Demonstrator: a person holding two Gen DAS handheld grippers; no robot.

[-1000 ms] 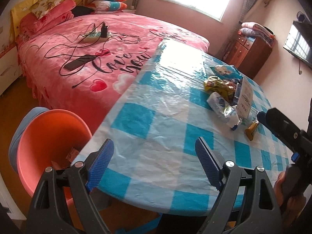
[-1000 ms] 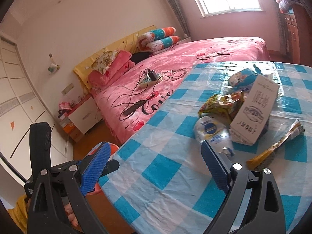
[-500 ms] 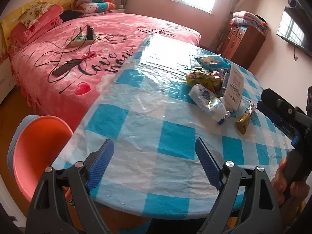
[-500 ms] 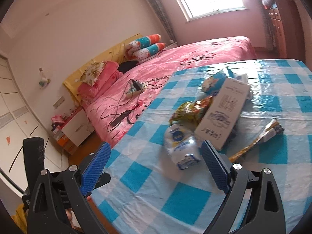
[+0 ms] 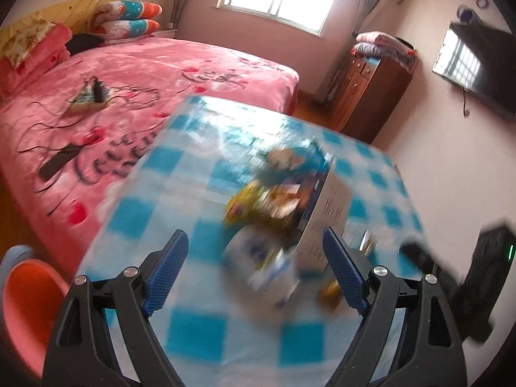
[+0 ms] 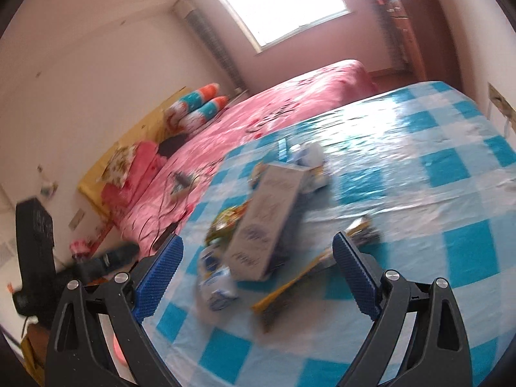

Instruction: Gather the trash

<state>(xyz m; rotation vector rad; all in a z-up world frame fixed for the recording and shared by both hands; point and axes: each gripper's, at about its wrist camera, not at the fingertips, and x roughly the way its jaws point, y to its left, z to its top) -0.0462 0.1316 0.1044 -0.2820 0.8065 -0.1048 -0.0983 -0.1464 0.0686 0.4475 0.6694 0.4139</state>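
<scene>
Trash sits in 1 loose heap on the blue-and-white checked plastic tablecloth (image 6: 451,167), and both of my grippers point at it, spread wide with nothing between the blue ribbed pads.

My left gripper (image 5: 254,274) has its jaws wide apart and empty. Just ahead of it, framed between the pads, lies the crumpled clear plastic bottle with a blue label (image 5: 254,258), badly blurred in this view. My right gripper (image 6: 258,277) is equally wide and empty; the same bottle (image 6: 216,280) shows low between its pads, closer to the left pad.

Beyond the bottle, the long white cardboard box (image 6: 267,219) lies flat, its long axis running away from me and slightly to the right in the right wrist view. The yellow-green snack wrapper (image 6: 225,222) lies against the box's left side, and a thin yellow wrapper strip (image 6: 290,287) slants out from under its near right corner toward my right pad. A blue-and-white packet (image 6: 309,158) lies at the box's far end.

I judge the bottle the nearest piece to either hand, more squarely centred for the left, while the strip is the right's easier reach. An orange plastic tub (image 5: 29,296) sits low off the table's left edge.
</scene>
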